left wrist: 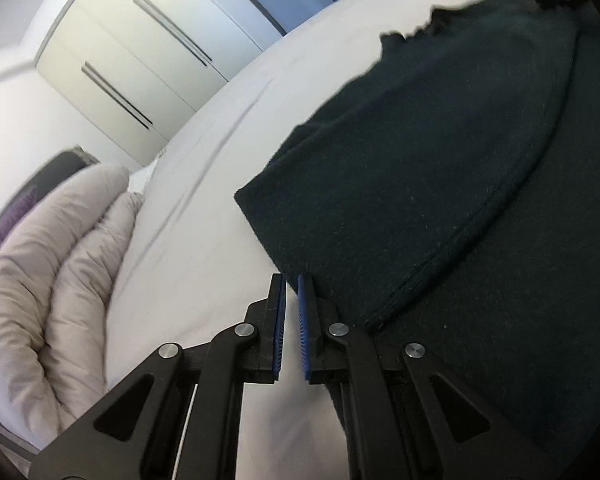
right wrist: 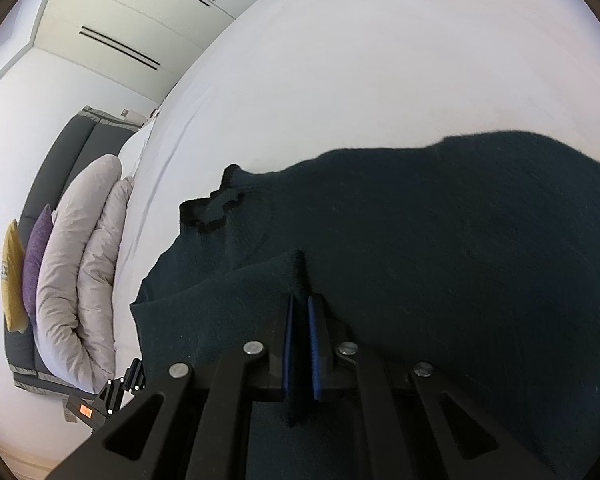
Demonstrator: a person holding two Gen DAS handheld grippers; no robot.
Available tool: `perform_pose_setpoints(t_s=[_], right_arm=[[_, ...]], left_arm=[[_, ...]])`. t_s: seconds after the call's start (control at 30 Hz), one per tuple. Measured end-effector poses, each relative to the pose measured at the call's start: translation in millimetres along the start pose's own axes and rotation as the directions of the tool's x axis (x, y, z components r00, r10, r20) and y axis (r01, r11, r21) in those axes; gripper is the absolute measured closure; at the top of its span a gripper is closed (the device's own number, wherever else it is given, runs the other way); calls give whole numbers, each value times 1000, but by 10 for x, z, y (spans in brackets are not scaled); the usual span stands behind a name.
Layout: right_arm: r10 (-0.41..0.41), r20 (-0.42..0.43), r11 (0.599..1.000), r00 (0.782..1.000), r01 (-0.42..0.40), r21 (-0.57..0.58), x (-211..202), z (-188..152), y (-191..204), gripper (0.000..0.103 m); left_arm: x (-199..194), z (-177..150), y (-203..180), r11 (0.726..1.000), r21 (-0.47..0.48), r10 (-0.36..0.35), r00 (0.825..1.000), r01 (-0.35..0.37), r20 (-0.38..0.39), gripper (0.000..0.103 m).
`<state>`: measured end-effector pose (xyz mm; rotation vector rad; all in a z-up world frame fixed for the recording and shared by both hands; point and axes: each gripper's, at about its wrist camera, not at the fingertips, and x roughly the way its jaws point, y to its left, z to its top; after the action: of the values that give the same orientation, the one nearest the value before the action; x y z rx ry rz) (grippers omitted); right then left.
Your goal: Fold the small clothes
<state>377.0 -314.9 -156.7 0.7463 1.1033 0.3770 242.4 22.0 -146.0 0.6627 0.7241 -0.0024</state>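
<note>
A dark green knitted garment (left wrist: pixel 440 168) lies on the white bed sheet (left wrist: pixel 204 216). In the left wrist view my left gripper (left wrist: pixel 291 280) is beside the garment's near left edge, its blue pads a narrow gap apart with only white sheet showing between them. In the right wrist view the garment (right wrist: pixel 440 248) fills the lower right, its neckline at the left. My right gripper (right wrist: pixel 300 300) is shut on a raised fold of the garment's cloth, which runs down between the blue pads.
A folded pale grey duvet (left wrist: pixel 56 272) lies at the left edge of the bed, also in the right wrist view (right wrist: pixel 80 272). Purple and yellow cushions (right wrist: pixel 36 256) lean against a grey headboard. White wardrobes (left wrist: pixel 140 48) stand behind. The left gripper's body (right wrist: pixel 120 388) shows low left.
</note>
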Motion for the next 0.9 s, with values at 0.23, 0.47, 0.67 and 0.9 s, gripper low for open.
perform_pose_setpoints(t_s=[0.23, 0.47, 0.67, 0.9], right_arm=[[81, -13, 995, 997, -81, 54, -119, -74, -70, 75], [86, -41, 996, 995, -85, 32, 1, -144, 9, 77], [129, -86, 991, 988, -127, 27, 2, -210, 7, 81], [-14, -69, 992, 998, 5, -123, -23, -324, 219, 93]], left_arm=[[-221, 451, 738, 890, -357, -262, 959, 282, 105, 99], [756, 398, 900, 531, -701, -618, 784, 476, 64, 99], [796, 175, 833, 519, -709, -612, 787, 478, 82, 99], [846, 194, 833, 498, -719, -625, 775, 485, 90, 99]])
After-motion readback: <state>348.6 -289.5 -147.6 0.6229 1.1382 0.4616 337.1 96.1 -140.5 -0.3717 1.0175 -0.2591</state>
